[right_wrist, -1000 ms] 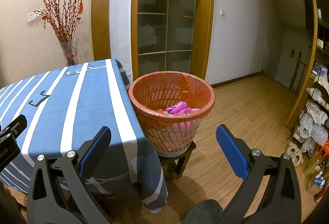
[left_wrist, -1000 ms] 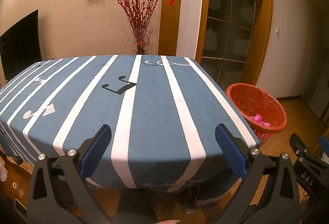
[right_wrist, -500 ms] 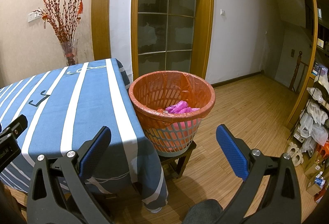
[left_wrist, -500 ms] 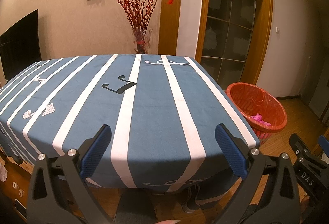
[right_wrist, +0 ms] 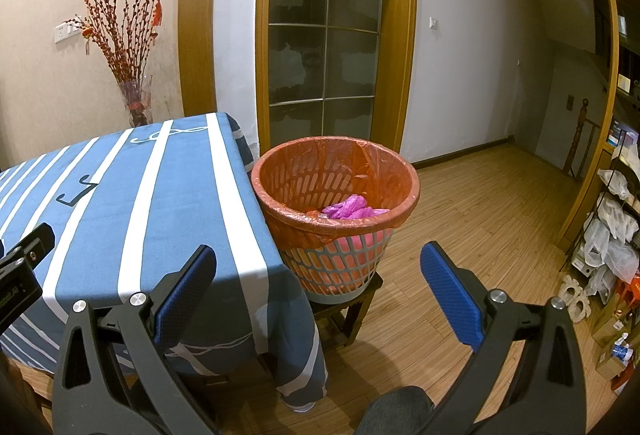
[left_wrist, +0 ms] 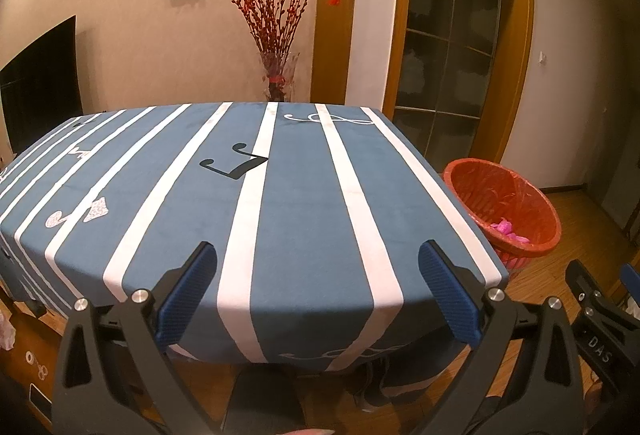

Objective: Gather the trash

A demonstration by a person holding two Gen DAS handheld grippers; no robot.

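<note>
while the left gripper point(left_wrist: 318, 289) hangs over the near edge of the blue striped tablecloth point(left_wrist: 280, 203), fingers spread wide, nothing held. right gripper point(right_wrist: 318, 291) likewise wide apart and empty, facing the orange-lined trash basket point(right_wrist: 336, 191) just beside the table; pink trash point(right_wrist: 352, 209) lies inside.

Bench top: the bench with the blue and white striped cloth point(left_wrist: 304, 219) lies bare and flat before the wide-open left gripper point(left_wrist: 318, 287).
Right edge: the orange plastic waste basket with a red liner point(right_wrist: 336, 235) stands just beside the bench on a low wooden stool point(right_wrist: 348, 311); its mouth is open from above.
Far side: a glass vase with red branches point(left_wrist: 276, 75) stands behind the bench.
Floor on the right: the wooden floor point(right_wrist: 480, 203) is open up to the cluttered metal shelf rack point(right_wrist: 616, 235).
</note>
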